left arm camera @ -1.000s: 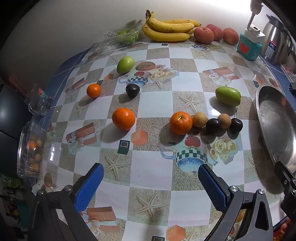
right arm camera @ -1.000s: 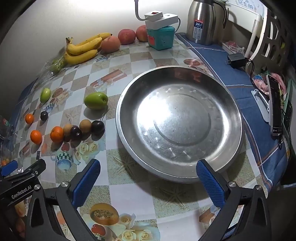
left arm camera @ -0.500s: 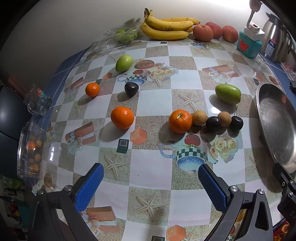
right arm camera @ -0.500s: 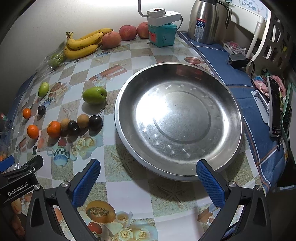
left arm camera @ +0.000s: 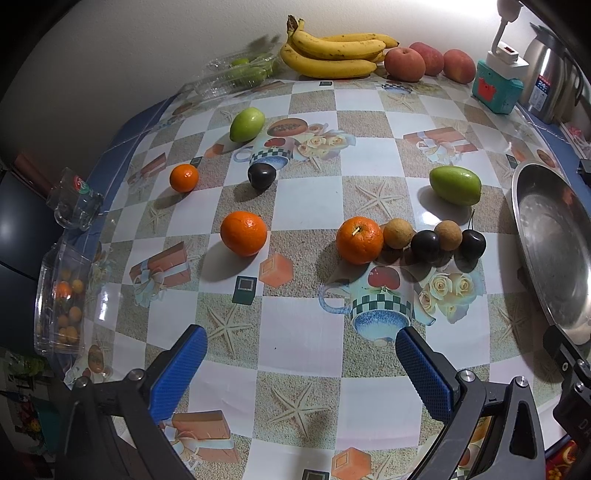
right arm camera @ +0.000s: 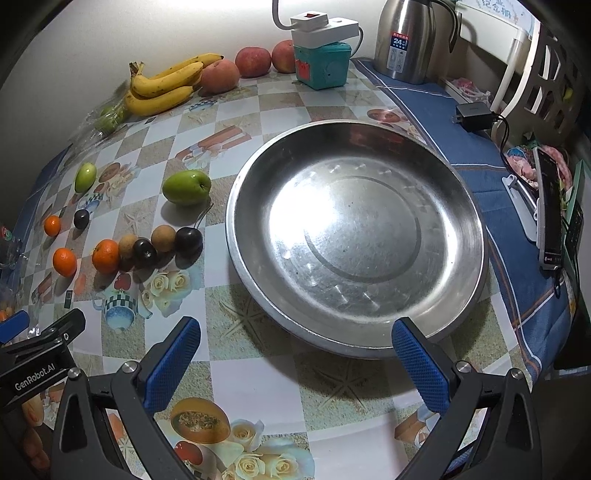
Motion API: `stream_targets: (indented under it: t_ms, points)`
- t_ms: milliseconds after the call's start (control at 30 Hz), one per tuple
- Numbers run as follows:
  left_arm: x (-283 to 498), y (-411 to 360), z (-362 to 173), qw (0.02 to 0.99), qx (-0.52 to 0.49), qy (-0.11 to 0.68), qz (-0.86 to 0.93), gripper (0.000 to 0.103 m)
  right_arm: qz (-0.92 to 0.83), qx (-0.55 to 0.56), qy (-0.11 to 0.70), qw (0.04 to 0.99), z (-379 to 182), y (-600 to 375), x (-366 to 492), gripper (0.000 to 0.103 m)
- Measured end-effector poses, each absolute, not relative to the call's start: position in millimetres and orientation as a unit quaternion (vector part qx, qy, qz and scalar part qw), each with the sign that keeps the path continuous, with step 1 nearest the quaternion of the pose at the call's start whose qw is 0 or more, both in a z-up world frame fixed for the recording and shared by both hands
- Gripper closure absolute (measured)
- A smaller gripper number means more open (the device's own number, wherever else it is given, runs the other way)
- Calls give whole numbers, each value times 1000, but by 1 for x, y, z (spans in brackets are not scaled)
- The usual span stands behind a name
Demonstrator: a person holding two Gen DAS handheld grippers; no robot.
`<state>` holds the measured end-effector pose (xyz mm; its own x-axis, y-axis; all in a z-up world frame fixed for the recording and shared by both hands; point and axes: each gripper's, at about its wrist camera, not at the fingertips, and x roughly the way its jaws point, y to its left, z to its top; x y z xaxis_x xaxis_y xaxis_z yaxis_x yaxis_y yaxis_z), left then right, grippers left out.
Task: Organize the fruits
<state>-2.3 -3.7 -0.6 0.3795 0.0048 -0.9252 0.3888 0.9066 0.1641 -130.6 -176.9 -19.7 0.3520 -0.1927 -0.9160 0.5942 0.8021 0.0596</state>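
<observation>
Round glossy oranges [left arm camera: 359,240], smooth steel pan [right arm camera: 461,192]

A steel thermos jug [right arm camera: 412,37] stands at the back on a blue cloth [right arm camera: 476,162], beside a teal box [right arm camera: 323,62] topped by a white power strip [right arm camera: 325,24]. A black charger [right arm camera: 474,116] lies on the cloth, near what looks like a phone [right arm camera: 550,210]. A glass mug [left arm camera: 75,201] sits at the checkered tablecloth's [left arm camera: 303,328] left edge.

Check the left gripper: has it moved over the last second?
Yes, slightly: the left gripper has shifted away from the bananas, which now sit higher in its view.
</observation>
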Motion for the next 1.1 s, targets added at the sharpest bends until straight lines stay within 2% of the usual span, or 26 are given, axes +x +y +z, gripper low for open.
stream_targets:
  t_ms: [1100]
  points:
    - [-3,-3,-4,808,185,547,-119,0,-245,197,527,789,-26,-177,-129,0]
